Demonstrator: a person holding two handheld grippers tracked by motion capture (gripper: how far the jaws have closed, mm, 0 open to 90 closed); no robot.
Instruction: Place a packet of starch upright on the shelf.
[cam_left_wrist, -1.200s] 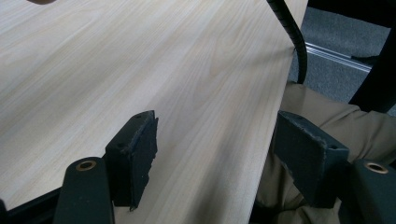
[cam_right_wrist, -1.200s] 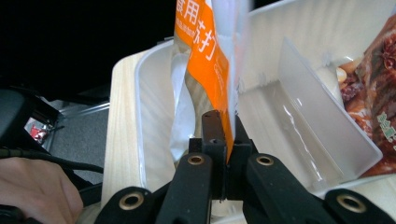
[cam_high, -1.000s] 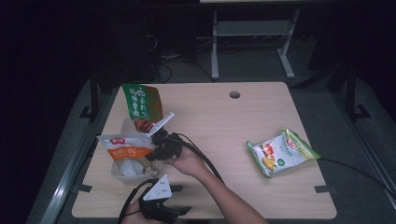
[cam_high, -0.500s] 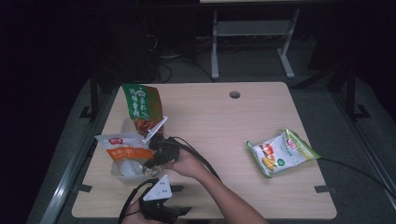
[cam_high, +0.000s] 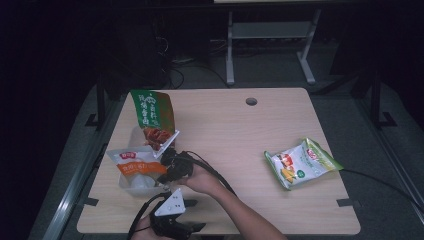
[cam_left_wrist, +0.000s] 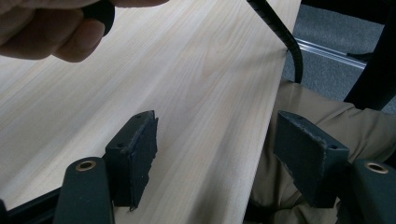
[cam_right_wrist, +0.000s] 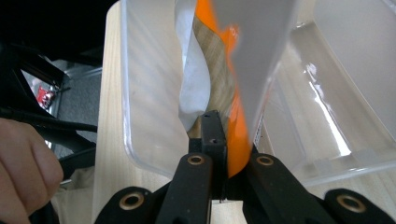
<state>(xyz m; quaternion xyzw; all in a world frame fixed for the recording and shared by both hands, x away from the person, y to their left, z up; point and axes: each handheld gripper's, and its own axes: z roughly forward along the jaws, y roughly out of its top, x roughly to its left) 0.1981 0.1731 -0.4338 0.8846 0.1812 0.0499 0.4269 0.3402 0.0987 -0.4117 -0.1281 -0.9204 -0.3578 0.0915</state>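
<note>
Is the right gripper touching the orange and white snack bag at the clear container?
Touching. In the right gripper view, the right gripper has its jaws closed on the edge of the orange and white snack bag, no gap showing, over the clear container.

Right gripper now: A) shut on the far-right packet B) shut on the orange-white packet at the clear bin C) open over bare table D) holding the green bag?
B: in the right gripper view the right gripper has its jaws pinched on the orange-white packet over the clear bin; the green bag stands apart.
</note>
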